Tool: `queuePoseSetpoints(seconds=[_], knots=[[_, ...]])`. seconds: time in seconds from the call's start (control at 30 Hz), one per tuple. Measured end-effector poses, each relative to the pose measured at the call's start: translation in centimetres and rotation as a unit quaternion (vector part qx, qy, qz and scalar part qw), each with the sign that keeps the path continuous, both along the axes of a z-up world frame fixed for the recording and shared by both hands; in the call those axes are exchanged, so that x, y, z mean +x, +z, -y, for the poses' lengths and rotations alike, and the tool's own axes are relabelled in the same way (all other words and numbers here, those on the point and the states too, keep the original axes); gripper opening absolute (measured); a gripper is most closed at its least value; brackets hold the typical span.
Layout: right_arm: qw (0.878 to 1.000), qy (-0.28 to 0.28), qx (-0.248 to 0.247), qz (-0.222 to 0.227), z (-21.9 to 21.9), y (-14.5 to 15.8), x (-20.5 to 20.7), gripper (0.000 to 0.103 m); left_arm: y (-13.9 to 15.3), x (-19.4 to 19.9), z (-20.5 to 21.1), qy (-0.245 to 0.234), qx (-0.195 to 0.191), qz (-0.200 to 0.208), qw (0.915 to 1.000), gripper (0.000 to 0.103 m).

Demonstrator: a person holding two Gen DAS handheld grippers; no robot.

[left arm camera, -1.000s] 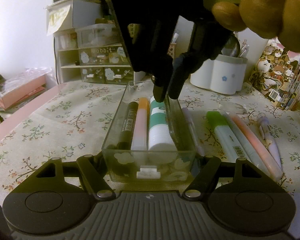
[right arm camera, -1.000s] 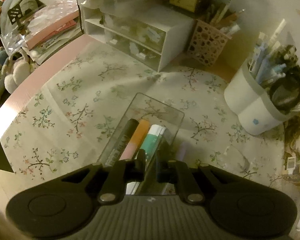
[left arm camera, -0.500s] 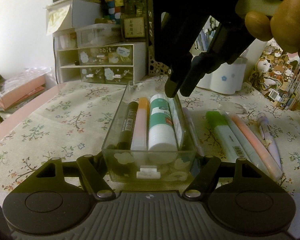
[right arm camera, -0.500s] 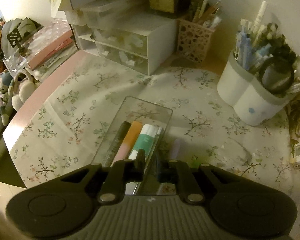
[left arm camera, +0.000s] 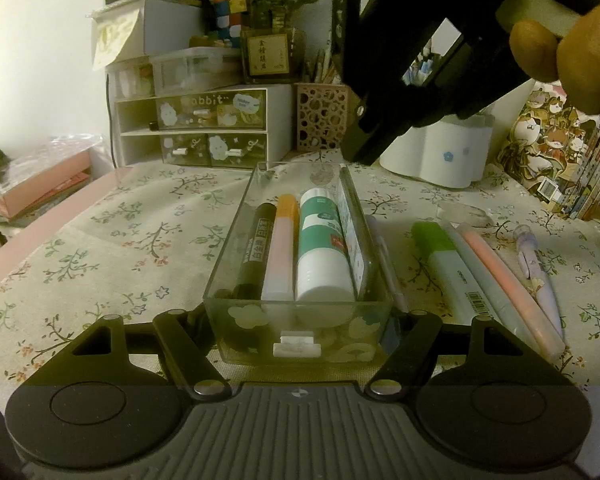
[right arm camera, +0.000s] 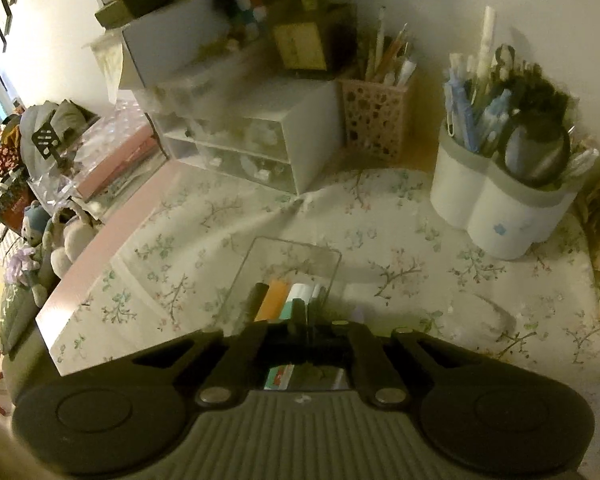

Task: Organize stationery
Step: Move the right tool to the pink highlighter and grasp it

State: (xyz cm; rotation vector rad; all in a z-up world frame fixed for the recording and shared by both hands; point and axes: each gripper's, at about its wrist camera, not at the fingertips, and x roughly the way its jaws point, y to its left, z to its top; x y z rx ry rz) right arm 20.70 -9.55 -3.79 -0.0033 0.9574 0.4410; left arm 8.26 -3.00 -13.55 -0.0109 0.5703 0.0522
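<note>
left hand-held gripper (left arm camera: 298, 316): pinching the near end of the clear tray (left arm camera: 236, 240), tray sitting on the counter (left arm camera: 112, 240)
right hand-held gripper (left arm camera: 360, 152): fingers pressed together, empty, hanging above the tray's far end
tray: holding marker (left arm camera: 256, 252), highlighter (left arm camera: 281, 248), glue stick (left arm camera: 320, 248)
loose pens (left arm camera: 492, 272): lying right of the tray

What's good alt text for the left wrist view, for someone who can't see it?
The left gripper clamps the near end of a clear tray holding a black marker, an orange-capped pink marker and a green-and-white glue stick. The empty, shut right gripper hangs above its far end; more pens lie right on the floral tablecloth.
</note>
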Motion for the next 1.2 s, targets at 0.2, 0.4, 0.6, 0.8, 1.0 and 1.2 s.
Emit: queuePoseSetpoints(seconds=[0.2, 0.4, 0.6, 0.8, 1.0, 1.2], knots=[[1.000, 0.015, -0.023, -0.014, -1.1, -1.2, 0.1, 0.000, 0.0, 0.0, 0.0, 0.000, 0.000, 0.000, 1.0000, 0.073], [0.999, 0.002, -0.027, -0.018, -0.4, -1.8, 0.4, 0.000, 0.0, 0.0, 0.0, 0.000, 0.001, 0.000, 1.0000, 0.073], [0.999, 0.045, 0.003, 0.021, -0.8, 0.9, -0.8, 0.000, 0.0, 0.0, 0.0, 0.000, 0.001, -0.001, 1.0000, 0.073], [0.994, 0.104, 0.012, -0.017, -2.4, -0.7, -0.3, 0.000, 0.0, -0.1, 0.0, -0.001, 0.001, -0.001, 1.0000, 0.073], [0.997, 0.067, 0.019, -0.029, -0.5, -1.8, 0.5, 0.000, 0.0, 0.0, 0.1, -0.005, 0.001, -0.001, 1.0000, 0.073], [0.997, 0.076, 0.032, -0.009, -0.5, -1.3, -0.1, 0.000, 0.0, 0.0, 0.1, -0.005, 0.001, -0.002, 1.0000, 0.073]])
